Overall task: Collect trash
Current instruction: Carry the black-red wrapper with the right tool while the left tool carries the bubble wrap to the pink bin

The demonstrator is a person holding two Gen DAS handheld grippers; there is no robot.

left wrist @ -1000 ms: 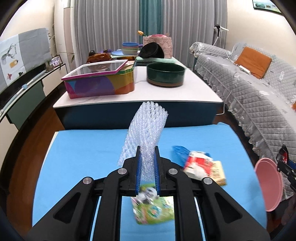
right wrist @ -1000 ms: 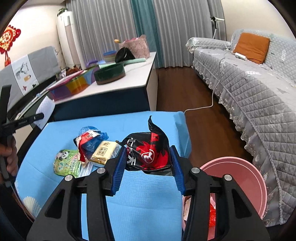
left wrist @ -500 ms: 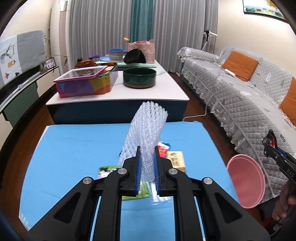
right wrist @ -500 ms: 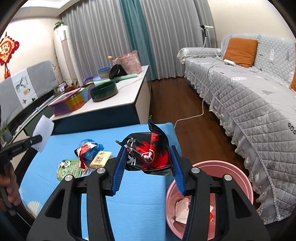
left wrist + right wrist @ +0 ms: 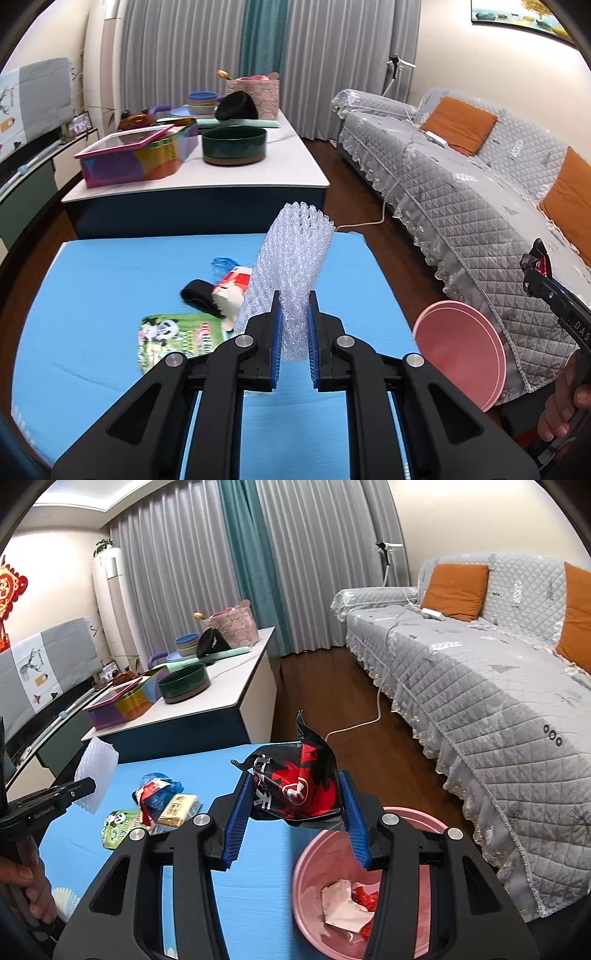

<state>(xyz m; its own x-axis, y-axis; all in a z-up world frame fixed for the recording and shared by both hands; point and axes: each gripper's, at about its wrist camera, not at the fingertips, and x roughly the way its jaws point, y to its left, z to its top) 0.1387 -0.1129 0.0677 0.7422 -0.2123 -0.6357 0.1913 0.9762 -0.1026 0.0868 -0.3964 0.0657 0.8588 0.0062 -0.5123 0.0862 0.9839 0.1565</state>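
Note:
My left gripper (image 5: 293, 314) is shut on a sheet of clear bubble wrap (image 5: 295, 254) that stands upright above the blue table (image 5: 92, 266). My right gripper (image 5: 293, 805) is shut on a crumpled black and red snack bag (image 5: 295, 782), held over the near rim of the pink bin (image 5: 325, 853) by the table's right edge. The bin holds white paper and red scraps. On the table lie a green panda packet (image 5: 173, 332), a red and white wrapper (image 5: 232, 284) with a blue bag, a black item (image 5: 197, 299) and a yellow packet (image 5: 179, 806).
A white and navy counter (image 5: 221, 184) behind the table carries a colourful tin, a dark green bowl and stacked dishes. A grey quilted sofa (image 5: 480, 686) with orange cushions runs along the right. A white cable lies on the wooden floor between.
My left gripper has swung right with the bubble wrap, so the pink bin shows nearer. My right gripper has carried the snack bag right, over the bin's rim.

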